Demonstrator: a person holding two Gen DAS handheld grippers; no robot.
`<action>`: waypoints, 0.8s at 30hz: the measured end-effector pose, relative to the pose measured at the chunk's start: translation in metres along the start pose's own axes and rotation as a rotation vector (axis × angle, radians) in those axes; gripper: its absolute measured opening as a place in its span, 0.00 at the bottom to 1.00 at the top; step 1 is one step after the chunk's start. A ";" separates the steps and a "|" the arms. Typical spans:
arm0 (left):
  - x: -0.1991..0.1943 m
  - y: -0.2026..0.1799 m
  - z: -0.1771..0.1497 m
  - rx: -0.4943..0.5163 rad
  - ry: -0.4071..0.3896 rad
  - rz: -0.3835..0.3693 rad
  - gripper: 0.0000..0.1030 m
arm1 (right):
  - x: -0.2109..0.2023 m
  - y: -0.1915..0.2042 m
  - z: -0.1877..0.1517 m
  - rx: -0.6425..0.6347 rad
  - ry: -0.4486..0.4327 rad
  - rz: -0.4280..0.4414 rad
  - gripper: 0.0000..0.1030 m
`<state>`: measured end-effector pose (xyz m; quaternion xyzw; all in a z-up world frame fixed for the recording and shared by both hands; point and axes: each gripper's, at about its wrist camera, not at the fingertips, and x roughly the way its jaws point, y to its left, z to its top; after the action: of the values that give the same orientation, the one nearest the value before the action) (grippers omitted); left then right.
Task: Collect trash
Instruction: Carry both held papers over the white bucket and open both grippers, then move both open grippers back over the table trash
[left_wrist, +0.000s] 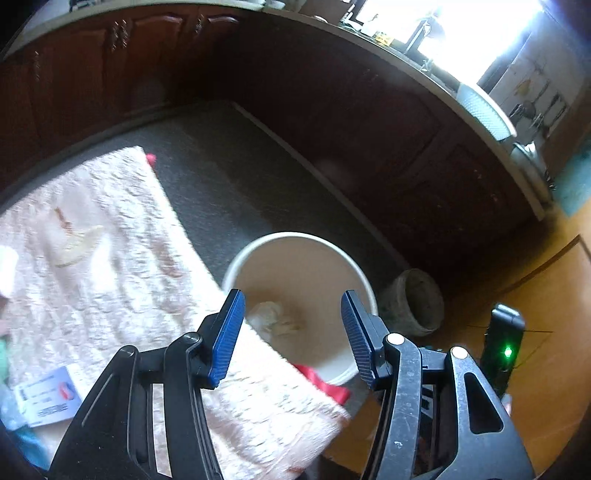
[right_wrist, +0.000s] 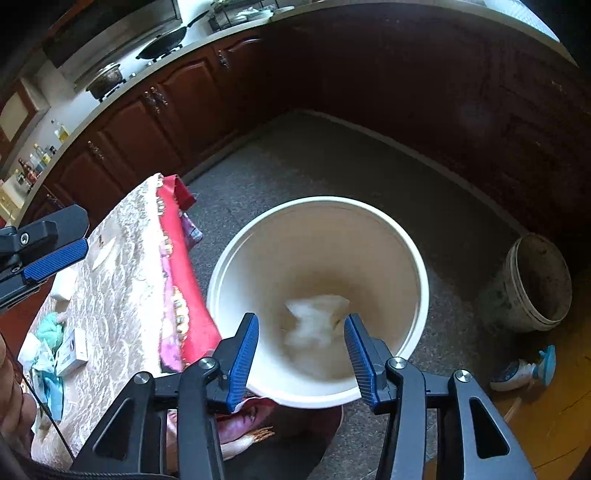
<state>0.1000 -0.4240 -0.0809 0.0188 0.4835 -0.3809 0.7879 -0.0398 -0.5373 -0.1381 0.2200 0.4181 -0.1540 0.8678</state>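
A white bucket stands on the grey mat beside the table, and crumpled pale trash lies at its bottom. My left gripper hangs open over the bucket's near side with nothing between its fingers. In the right wrist view the same bucket fills the middle. My right gripper is open above it, and a blurred white wad shows inside the bucket below the fingers. More trash lies on the table: a small box, teal scraps and a pale peel.
The table wears a cream lace cloth over a red one. A dirty grey bucket and a fallen spray bottle sit to the right on the floor. Dark wooden cabinets ring the mat. A hand shows at the left edge.
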 end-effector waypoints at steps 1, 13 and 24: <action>-0.004 0.002 -0.003 0.004 -0.007 0.017 0.51 | 0.000 0.003 -0.002 -0.005 0.001 0.003 0.45; -0.060 0.037 -0.039 0.009 -0.098 0.171 0.51 | -0.026 0.053 -0.010 -0.103 -0.045 0.024 0.62; -0.111 0.070 -0.073 -0.037 -0.168 0.283 0.51 | -0.049 0.117 -0.024 -0.212 -0.077 0.081 0.64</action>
<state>0.0618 -0.2808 -0.0578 0.0404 0.4155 -0.2577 0.8714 -0.0322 -0.4205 -0.0832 0.1375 0.3893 -0.0822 0.9071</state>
